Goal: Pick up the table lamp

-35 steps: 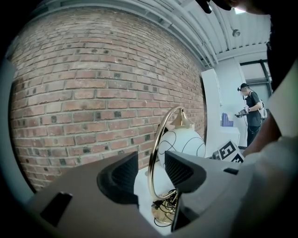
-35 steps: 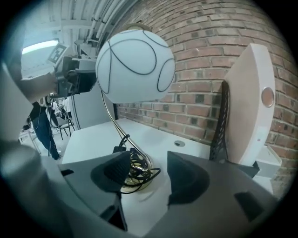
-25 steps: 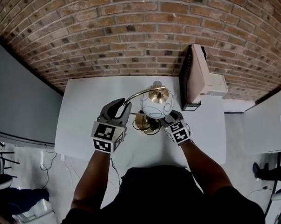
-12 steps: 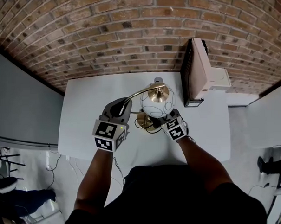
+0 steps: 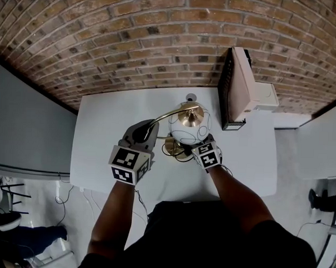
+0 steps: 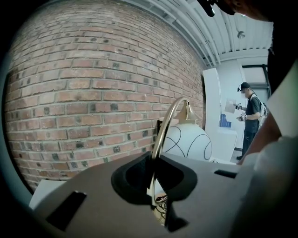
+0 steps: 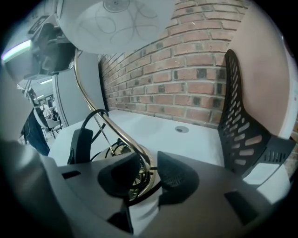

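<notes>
The table lamp (image 5: pixel 186 127) stands on the white table (image 5: pixel 101 128) directly ahead of both tongs, its curved brass arm (image 6: pixel 164 128) rising upward. The left gripper (image 6: pixel 155 186) is clamped on that arm. The right gripper (image 7: pixel 146 173), lower, has just been closing around the stem's foot (image 7: pixel 129 142), seemingly not yet pinching.

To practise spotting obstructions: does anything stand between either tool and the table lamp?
Nothing visible does. The left tool grips the lamp's brass arm; the right tool, jaws just closing, straddles its stem above the base.
</notes>
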`<action>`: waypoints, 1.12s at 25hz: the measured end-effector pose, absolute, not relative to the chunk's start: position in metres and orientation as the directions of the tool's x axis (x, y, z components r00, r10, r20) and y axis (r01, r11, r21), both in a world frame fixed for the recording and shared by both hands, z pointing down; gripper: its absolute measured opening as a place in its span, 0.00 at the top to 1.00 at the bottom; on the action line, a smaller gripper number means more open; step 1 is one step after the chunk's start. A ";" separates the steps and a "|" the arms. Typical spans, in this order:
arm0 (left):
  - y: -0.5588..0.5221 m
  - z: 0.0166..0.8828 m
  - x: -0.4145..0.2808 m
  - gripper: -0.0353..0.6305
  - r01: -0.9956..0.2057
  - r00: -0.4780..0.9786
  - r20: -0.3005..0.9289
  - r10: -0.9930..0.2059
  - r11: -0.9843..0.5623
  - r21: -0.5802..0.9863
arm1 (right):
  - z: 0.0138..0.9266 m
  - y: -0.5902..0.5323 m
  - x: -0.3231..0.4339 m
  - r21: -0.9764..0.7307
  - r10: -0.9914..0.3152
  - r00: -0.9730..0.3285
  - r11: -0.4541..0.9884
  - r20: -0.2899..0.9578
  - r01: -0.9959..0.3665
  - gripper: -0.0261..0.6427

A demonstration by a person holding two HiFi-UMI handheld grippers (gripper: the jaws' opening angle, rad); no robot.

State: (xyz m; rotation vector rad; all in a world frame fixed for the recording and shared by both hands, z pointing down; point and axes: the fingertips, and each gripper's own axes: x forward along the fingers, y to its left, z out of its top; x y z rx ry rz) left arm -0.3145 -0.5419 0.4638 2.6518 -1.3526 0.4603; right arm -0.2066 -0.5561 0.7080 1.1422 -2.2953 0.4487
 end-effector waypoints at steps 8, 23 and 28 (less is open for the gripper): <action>-0.541 0.464 -0.314 0.94 -0.796 0.565 0.335 -0.754 -0.605 -0.018 | 0.713 -0.560 -0.212 -0.037 -0.656 -0.484 0.573 0.579 -0.819 0.83; -0.541 0.463 -0.314 0.94 -0.807 0.549 0.327 -0.769 -0.590 -0.033 | 0.716 -0.560 -0.214 -0.106 -0.663 -0.547 0.583 0.510 -0.806 0.89; -0.542 0.463 -0.316 0.94 -0.820 0.533 0.322 -0.783 -0.571 -0.032 | 0.715 -0.562 -0.212 -0.165 -0.626 -0.575 0.588 0.527 -0.792 0.90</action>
